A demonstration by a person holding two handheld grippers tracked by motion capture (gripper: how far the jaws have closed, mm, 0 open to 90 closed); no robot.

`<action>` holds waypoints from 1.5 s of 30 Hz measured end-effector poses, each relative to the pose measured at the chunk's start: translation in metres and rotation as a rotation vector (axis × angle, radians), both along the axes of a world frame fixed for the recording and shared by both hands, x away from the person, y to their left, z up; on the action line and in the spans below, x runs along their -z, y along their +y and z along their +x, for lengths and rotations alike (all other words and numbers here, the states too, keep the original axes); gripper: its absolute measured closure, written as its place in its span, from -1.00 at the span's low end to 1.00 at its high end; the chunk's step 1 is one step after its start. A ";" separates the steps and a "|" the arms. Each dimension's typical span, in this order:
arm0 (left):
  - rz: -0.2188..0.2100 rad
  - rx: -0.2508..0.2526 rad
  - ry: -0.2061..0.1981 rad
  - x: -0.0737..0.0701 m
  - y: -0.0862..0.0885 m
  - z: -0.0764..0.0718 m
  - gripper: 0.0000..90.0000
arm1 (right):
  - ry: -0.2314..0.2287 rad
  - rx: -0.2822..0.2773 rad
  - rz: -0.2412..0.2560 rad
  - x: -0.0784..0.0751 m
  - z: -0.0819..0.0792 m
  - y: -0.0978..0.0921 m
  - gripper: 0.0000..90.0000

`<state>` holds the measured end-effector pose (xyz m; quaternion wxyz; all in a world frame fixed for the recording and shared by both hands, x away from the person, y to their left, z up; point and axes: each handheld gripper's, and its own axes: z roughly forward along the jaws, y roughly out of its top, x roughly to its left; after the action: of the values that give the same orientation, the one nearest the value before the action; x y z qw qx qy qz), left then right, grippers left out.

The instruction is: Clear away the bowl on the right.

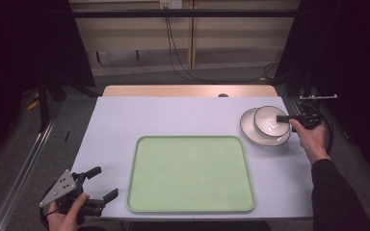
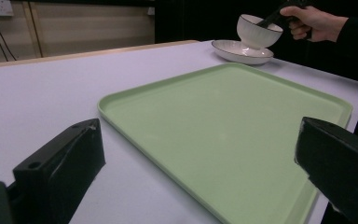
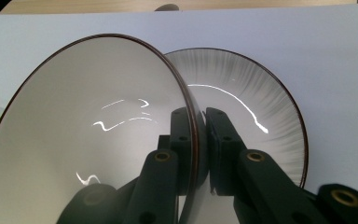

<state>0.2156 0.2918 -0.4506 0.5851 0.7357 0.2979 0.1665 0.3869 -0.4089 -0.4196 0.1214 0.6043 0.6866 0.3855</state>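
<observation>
R gripper jaws pinch glossy round bowl rim

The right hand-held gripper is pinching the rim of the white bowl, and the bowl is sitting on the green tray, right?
Not quite. The right hand-held gripper does pinch the rim of the white bowl, but the bowl is over the white plate near the table's far right corner, not on the green tray. The high view shows the tray bare, with bowl and plate beside it.

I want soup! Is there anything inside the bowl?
Empty. The bowl shows a bare white inside with only light glints, while the right claw pinches its rim above the plate.
</observation>
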 end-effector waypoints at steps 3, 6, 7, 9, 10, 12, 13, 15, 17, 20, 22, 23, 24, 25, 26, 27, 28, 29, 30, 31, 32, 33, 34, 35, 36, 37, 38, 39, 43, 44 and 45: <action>0.002 0.000 -0.001 0.000 0.000 0.000 -0.97 | -0.011 -0.008 -0.004 -0.001 -0.001 0.000 0.83; -0.001 -0.002 0.000 0.000 0.000 0.000 -0.97 | -0.011 -0.022 -0.002 -0.005 -0.004 0.002 0.83; 0.002 -0.001 0.000 0.000 0.000 0.000 -0.97 | -0.012 -0.030 -0.003 -0.006 -0.005 0.003 0.83; -0.002 0.000 0.000 0.000 0.000 0.000 -0.97 | -0.013 -0.030 -0.002 -0.008 -0.006 0.003 0.83; -0.018 -0.007 0.004 0.000 0.000 -0.001 -0.97 | -0.020 -0.045 0.001 -0.011 -0.008 0.003 0.83; -0.016 -0.005 0.004 0.000 0.000 -0.001 -0.97 | -0.024 -0.054 0.011 -0.014 -0.011 0.004 0.83; -0.016 -0.005 0.004 0.000 0.000 -0.001 -0.97 | -0.024 -0.054 0.011 -0.014 -0.011 0.004 0.83; -0.025 -0.008 0.004 0.000 -0.001 -0.001 -0.97 | -0.030 -0.070 0.005 -0.016 -0.013 0.005 0.83; -0.025 -0.005 0.003 0.000 -0.001 -0.001 -0.97 | -0.033 -0.089 0.009 -0.019 -0.016 0.008 0.83; -0.028 -0.001 0.003 0.000 -0.001 -0.001 -0.97 | -0.034 -0.106 0.006 -0.021 -0.018 0.012 0.83; -0.027 -0.001 0.003 0.000 -0.001 -0.001 -0.97 | -0.035 -0.116 0.011 -0.021 -0.018 0.014 0.83; -0.024 -0.009 0.002 0.000 -0.001 -0.001 -0.97 | -0.045 -0.132 0.019 -0.023 -0.020 0.016 0.82; -0.031 0.004 0.004 0.000 -0.001 -0.001 -0.97 | -0.050 -0.139 0.021 -0.023 -0.020 0.017 0.83; -0.031 0.004 0.004 0.000 -0.001 -0.001 -0.97 | -0.050 -0.139 0.021 -0.023 -0.020 0.017 0.83; -0.012 0.004 -0.001 0.000 0.000 -0.001 -0.97 | -0.056 -0.149 0.020 -0.025 -0.020 0.020 0.83; -0.011 0.005 -0.001 0.000 0.000 -0.001 -0.97 | -0.056 -0.151 0.021 -0.025 -0.020 0.021 0.83; -0.016 -0.001 0.000 0.000 -0.001 -0.001 -0.97 | -0.057 -0.160 0.022 -0.026 -0.020 0.022 0.82; -0.014 -0.005 0.000 -0.001 -0.001 -0.001 -0.97 | -0.057 -0.168 0.021 -0.026 -0.020 0.024 0.83; -0.014 -0.005 0.000 -0.001 -0.001 -0.001 -0.97 | -0.057 -0.174 0.021 -0.027 -0.020 0.025 0.83; -0.021 0.007 0.000 0.000 -0.001 -0.001 -0.97 | -0.058 -0.181 0.020 -0.027 -0.020 0.027 0.83; -0.027 -0.002 0.003 0.000 -0.001 -0.001 -0.97 | -0.058 -0.185 0.014 -0.028 -0.020 0.028 0.83; -0.027 -0.002 0.003 0.000 -0.001 -0.001 -0.97 | -0.055 -0.191 0.017 -0.028 -0.020 0.031 0.82; -0.012 0.005 -0.001 0.000 0.000 -0.001 -0.97 | -0.058 -0.196 0.013 -0.029 -0.020 0.032 0.83; -0.012 0.004 -0.001 0.000 0.000 -0.001 -0.97 | -0.057 -0.204 0.015 -0.029 -0.019 0.034 0.83; -0.019 0.002 0.001 0.000 -0.001 -0.001 -0.97 | -0.058 -0.208 0.014 -0.029 -0.019 0.036 0.82; -0.018 0.003 0.000 0.000 -0.001 -0.001 -0.97 | -0.056 -0.211 0.019 -0.030 -0.019 0.038 0.83; -0.027 -0.001 0.003 0.000 -0.001 -0.001 -0.97 | -0.059 -0.211 0.017 -0.030 -0.019 0.039 0.82; -0.023 -0.009 0.002 0.000 -0.001 -0.002 -0.97 | -0.054 -0.209 0.020 -0.031 -0.020 0.042 0.82; -0.017 -0.006 -0.002 -0.001 -0.001 -0.001 -0.97 | -0.061 -0.237 0.014 -0.033 -0.019 0.049 0.82; -0.024 -0.008 0.001 0.000 -0.001 -0.002 -0.97 | -0.062 -0.244 0.012 -0.033 -0.019 0.051 0.82; -0.016 -0.005 -0.002 -0.001 -0.001 -0.001 -0.97 | -0.062 -0.246 0.010 -0.034 -0.019 0.053 0.82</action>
<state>0.2142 0.2913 -0.4499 0.5908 0.7301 0.3006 0.1663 0.3677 -0.3561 -0.3857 0.0913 0.5039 0.7495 0.4194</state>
